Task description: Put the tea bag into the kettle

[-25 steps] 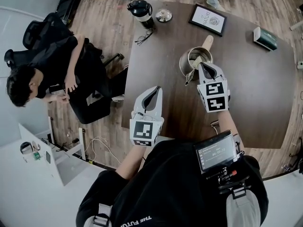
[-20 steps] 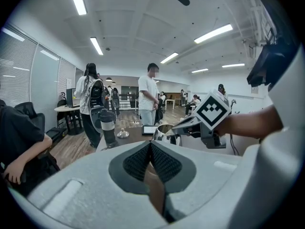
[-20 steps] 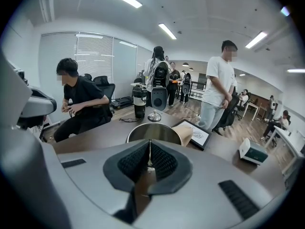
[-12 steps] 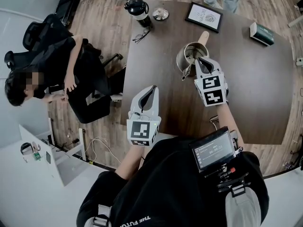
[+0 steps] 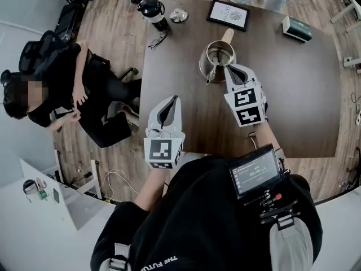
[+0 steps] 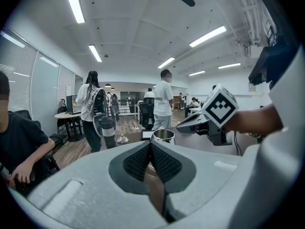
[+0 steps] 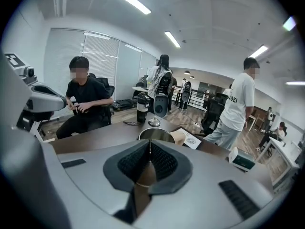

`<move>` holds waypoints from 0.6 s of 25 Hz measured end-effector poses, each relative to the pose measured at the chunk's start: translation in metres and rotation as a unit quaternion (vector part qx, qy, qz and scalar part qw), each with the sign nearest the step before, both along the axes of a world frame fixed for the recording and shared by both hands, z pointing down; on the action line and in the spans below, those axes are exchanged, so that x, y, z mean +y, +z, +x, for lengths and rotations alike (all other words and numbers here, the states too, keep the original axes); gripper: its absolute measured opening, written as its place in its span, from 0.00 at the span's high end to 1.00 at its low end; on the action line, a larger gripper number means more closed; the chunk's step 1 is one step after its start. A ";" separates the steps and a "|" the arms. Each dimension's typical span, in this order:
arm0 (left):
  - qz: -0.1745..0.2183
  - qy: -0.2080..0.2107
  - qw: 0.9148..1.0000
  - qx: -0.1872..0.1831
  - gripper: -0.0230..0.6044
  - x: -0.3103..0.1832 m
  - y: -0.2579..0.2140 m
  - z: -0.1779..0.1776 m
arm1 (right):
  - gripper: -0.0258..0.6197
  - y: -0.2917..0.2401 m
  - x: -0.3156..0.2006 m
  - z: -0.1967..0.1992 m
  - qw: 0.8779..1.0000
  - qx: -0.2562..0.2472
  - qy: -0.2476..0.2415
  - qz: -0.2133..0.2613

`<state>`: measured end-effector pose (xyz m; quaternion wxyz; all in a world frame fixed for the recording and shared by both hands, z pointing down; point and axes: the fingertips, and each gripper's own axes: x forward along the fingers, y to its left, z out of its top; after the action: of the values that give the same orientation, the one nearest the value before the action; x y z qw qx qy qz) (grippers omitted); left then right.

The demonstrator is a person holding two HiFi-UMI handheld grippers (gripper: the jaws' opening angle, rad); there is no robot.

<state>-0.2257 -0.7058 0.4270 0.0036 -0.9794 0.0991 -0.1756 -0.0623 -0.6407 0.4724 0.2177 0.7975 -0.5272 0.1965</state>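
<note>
A steel kettle (image 5: 217, 55) with a pale wooden handle stands lidless on the dark table (image 5: 293, 95). It also shows in the left gripper view (image 6: 163, 136) and the right gripper view (image 7: 156, 135). My right gripper (image 5: 230, 71) is at the kettle's near right rim, its jaws shut (image 7: 150, 143). I see nothing between its pads. My left gripper (image 5: 174, 99) hovers over the table's near left edge, also shut (image 6: 150, 145) and holding nothing. No tea bag is visible in any view. The kettle's inside is hidden.
At the table's far side are a black tumbler (image 5: 152, 10), glasses (image 5: 157, 40), a small silver lid (image 5: 179, 16), a framed card (image 5: 228, 14) and a green box (image 5: 296, 28). A person sits to the left (image 5: 51, 89). Others stand beyond the table.
The head view has shifted, so everything sits a little higher and further left. Both grippers keep about the same places relative to the kettle and stay shut.
</note>
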 end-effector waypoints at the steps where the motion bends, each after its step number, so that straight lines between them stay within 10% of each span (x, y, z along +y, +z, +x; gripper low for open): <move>1: 0.002 0.004 1.000 0.004 0.96 0.003 -0.003 0.000 | 0.94 -0.005 0.005 -0.004 1.000 0.002 0.000 0.004; 15: 0.016 0.062 0.997 0.035 0.96 0.060 -0.023 0.016 | 0.95 -0.060 0.099 -0.054 0.997 -0.014 0.025 0.078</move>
<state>-0.2102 -0.6458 0.4037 0.0269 -0.9891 0.0407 -0.1391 -0.1167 -0.5420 0.4124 0.1429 0.8222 -0.5237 0.1712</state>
